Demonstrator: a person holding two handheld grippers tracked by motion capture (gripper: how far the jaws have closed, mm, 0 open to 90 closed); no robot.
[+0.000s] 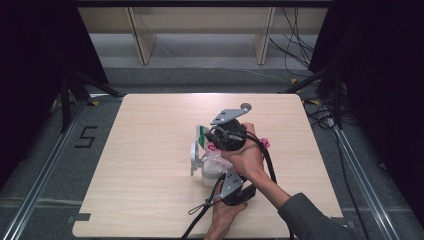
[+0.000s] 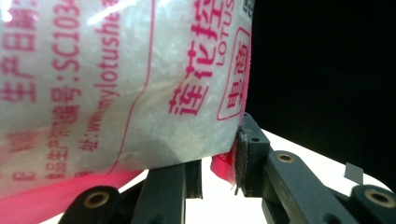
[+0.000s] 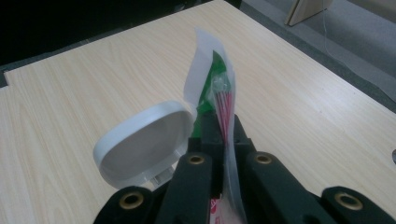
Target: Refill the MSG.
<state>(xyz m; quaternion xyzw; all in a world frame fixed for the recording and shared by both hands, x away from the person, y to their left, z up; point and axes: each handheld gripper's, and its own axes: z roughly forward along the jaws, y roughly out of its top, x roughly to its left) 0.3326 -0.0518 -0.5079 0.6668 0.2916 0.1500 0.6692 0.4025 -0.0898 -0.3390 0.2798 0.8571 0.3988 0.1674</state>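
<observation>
A thin plastic bag [image 2: 116,84] of white granules sits over a white container [image 1: 210,175] with a flip lid [image 3: 140,144], just past centre of the worktop [image 1: 150,150] toward 5 o'clock. The film looks soft, slippery and easy to tear, and the fill probably shifts, so the sealed edges seem the safest hold. The right gripper [image 3: 224,128] is clamped on the top edge; the left gripper [image 2: 219,163] pinches a lower pink corner. Pink print reads "LOTUS", "SC1034", part of a web address and Chinese characters.
</observation>
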